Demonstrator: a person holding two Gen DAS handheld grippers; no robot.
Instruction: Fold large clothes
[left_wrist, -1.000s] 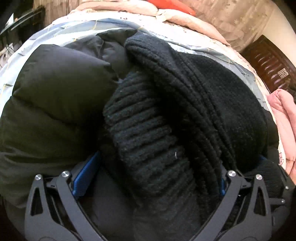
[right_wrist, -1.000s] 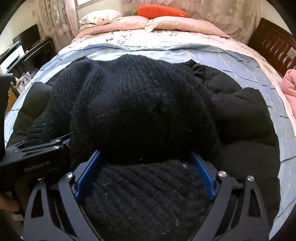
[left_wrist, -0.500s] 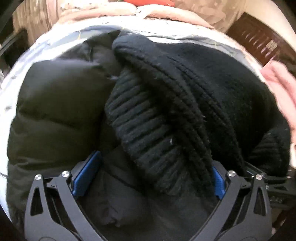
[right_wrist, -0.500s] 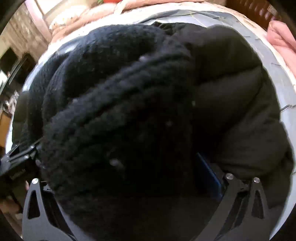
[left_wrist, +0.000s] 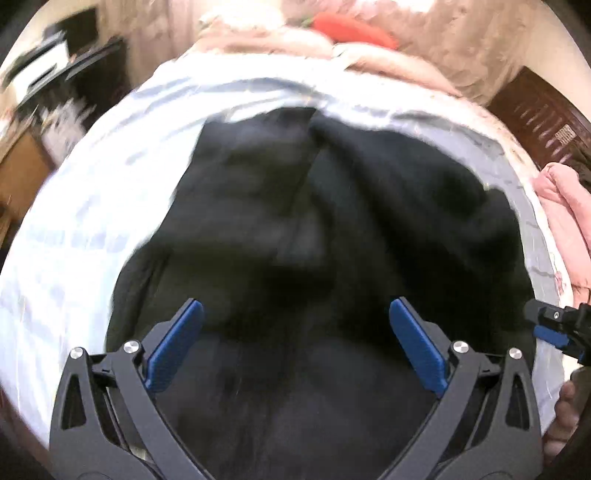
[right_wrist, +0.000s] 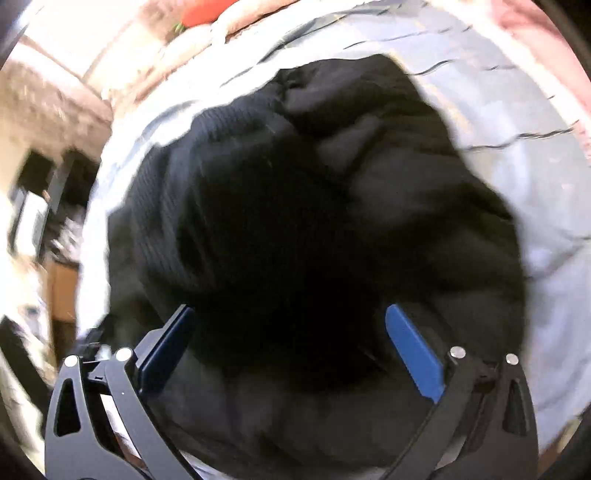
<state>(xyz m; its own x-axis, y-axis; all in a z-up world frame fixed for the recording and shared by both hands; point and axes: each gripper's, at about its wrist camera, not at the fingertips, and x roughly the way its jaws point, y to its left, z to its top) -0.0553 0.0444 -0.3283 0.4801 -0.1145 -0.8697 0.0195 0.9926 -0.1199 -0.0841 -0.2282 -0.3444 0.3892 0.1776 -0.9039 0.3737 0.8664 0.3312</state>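
**Both grippers let go above the black heap**

The left hand-held gripper (left_wrist: 295, 325), black-framed with blue pads, is spread wide with nothing between its fingers; a second ago those same fingers had thick ribbed black knit bunched between them. The right hand-held gripper (right_wrist: 288, 328) is likewise spread and empty, where half a second back the knit filled its whole view and hid its left pad. Both cameras have pulled away, and both views are smeared by motion.

The black ribbed knit sweater (right_wrist: 207, 173) now lies in a heap on the black padded jacket (right_wrist: 424, 206), the two dark garments piled together in the middle of the pale blue bedsheet (left_wrist: 92, 206). In the left wrist view the pile (left_wrist: 332, 221) sits just ahead of the fingertips, and the other gripper's tip pokes in at the right edge.

Beyond the sheet are pink bedding (left_wrist: 569, 214), a red-orange carrot-shaped cushion (left_wrist: 351, 29) and a dark wooden bed frame (left_wrist: 543, 118).

No writing is legible in either view.
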